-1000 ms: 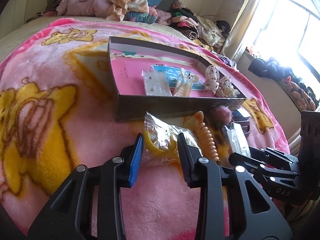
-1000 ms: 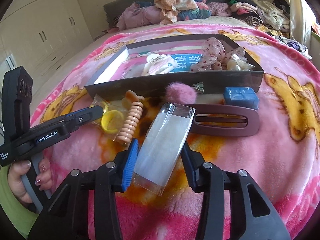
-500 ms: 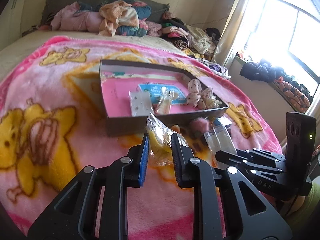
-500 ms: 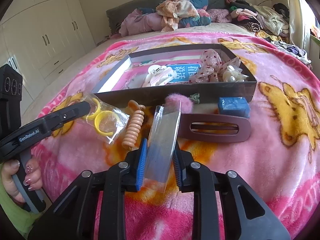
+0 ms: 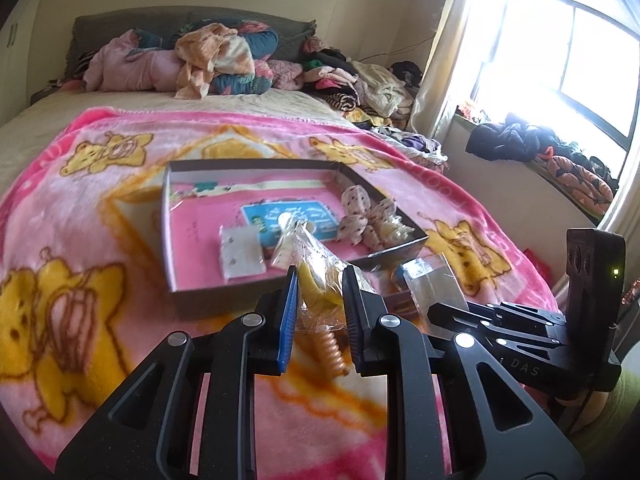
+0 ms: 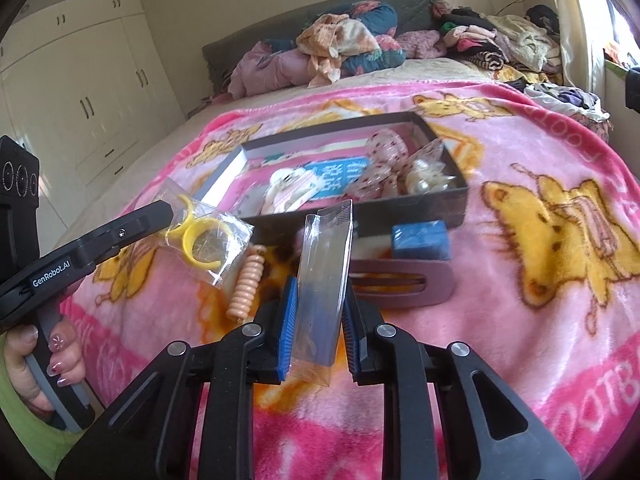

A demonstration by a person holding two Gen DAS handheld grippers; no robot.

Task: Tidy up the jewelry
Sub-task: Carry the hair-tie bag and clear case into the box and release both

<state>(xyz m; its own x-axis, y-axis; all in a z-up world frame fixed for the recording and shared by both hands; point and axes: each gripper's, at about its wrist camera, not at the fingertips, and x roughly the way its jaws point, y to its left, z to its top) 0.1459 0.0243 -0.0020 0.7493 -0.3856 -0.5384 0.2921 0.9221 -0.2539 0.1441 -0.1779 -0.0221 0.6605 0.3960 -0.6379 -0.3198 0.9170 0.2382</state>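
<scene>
Both tools—left (image 5: 320,312), right (image 6: 318,332)—have seemingly lifted their packets off the blanket (image 6: 520,340).

Fuzzy fleece blanket (image 6: 520,184); glossy clear plastic bag (image 6: 325,276); matt cardboard box (image 5: 208,300).

left gripper (image 5: 320,312) clamps clear bag of yellow rings (image 5: 318,280), above pink blanket (image 5: 80,208), near tray (image 5: 192,292).

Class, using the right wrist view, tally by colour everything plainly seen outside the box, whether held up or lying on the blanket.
Yellow: 1, bagged rings
Clear: 1, packet
Peach: 1, coil hair tie
Mauve: 1, hair clip
Blue: 1, block
Total: 5
</scene>
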